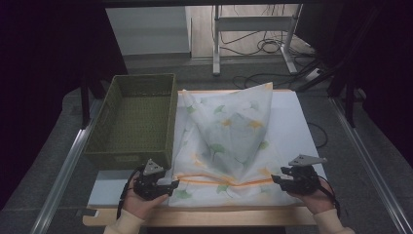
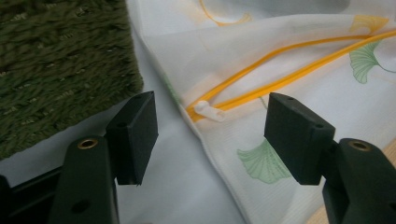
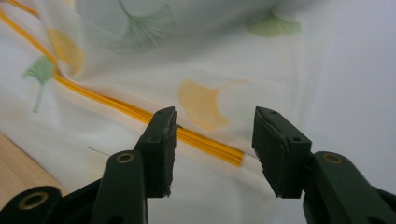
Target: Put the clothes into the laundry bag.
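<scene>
Mesh bag (image 1: pixel 229 141) lies spread across the white board (image 1: pixel 292 122), white and see-through, printed with green and yellow ginkgo leaves, its far part humped up into a loose peak. Its orange zipper (image 1: pixel 221 181) runs along the near edge, and I hold a claw at each end of that line. My left gripper (image 1: pixel 173 185) sits just off the bag's near left corner, jaws spread with nothing pinched between them — in the left gripper view the white zipper pull (image 2: pixel 208 111) lies on the fabric a little beyond the gap, at the end of the orange zipper (image 2: pixel 280 70). My right gripper (image 1: pixel 275 181) hovers at the bag's near right corner, jaws likewise parted and empty — in the right gripper view the zipper's closed end (image 3: pixel 224 153) shows between the pads, the cloth untouched by either. Left of the bag, touching its edge, stands the olive woven basket (image 1: pixel 134 119). The wooden table edge (image 1: pixel 219 217) runs just nearer than the bag.
</scene>
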`<state>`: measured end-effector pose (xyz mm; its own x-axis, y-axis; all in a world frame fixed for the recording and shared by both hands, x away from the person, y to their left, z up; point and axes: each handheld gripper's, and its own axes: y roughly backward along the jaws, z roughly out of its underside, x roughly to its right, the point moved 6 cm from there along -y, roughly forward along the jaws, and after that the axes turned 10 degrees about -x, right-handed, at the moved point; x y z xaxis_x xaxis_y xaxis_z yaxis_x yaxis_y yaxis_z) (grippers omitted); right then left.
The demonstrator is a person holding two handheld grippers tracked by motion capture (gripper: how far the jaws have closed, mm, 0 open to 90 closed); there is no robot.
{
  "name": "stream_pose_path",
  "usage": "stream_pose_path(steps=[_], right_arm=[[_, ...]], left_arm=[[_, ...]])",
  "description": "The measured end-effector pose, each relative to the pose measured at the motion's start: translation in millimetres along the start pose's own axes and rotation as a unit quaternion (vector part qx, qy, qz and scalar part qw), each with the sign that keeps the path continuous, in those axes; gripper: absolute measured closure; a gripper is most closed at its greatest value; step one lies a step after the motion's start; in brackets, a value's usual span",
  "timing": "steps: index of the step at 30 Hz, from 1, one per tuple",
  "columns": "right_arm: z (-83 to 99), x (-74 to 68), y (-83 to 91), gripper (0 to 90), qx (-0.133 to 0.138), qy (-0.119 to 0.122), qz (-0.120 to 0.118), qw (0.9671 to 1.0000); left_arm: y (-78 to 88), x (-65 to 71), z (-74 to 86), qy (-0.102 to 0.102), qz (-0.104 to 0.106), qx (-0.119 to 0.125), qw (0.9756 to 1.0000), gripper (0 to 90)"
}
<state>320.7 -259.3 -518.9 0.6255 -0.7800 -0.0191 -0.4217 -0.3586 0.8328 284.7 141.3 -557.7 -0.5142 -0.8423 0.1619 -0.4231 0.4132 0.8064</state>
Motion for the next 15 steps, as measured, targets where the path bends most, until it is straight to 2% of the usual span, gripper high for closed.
stream_pose_path(steps=[6,7,10,15], right_arm=[[-16.1,-16.6,-7.4,46.1,0.001,0.020,-0.021,0.9996],[-16.1,-16.6,-7.4,46.1,0.001,0.020,-0.021,0.9996],[-28.5,-29.4,-12.4,45.9,0.003,0.034,-0.032,0.9989],[-45.6,-46.8,-20.6,45.7,0.006,0.051,-0.048,0.9975]], left_arm=[[6.3,-9.0,3.4,0.005,0.010,0.004,0.9999,35.1],[6.3,-9.0,3.4,0.005,0.010,0.004,0.9999,35.2],[11.0,-16.0,6.1,0.016,0.011,0.009,0.9998,35.2],[12.6,-21.1,10.1,0.020,0.004,0.005,0.9998,35.3]])
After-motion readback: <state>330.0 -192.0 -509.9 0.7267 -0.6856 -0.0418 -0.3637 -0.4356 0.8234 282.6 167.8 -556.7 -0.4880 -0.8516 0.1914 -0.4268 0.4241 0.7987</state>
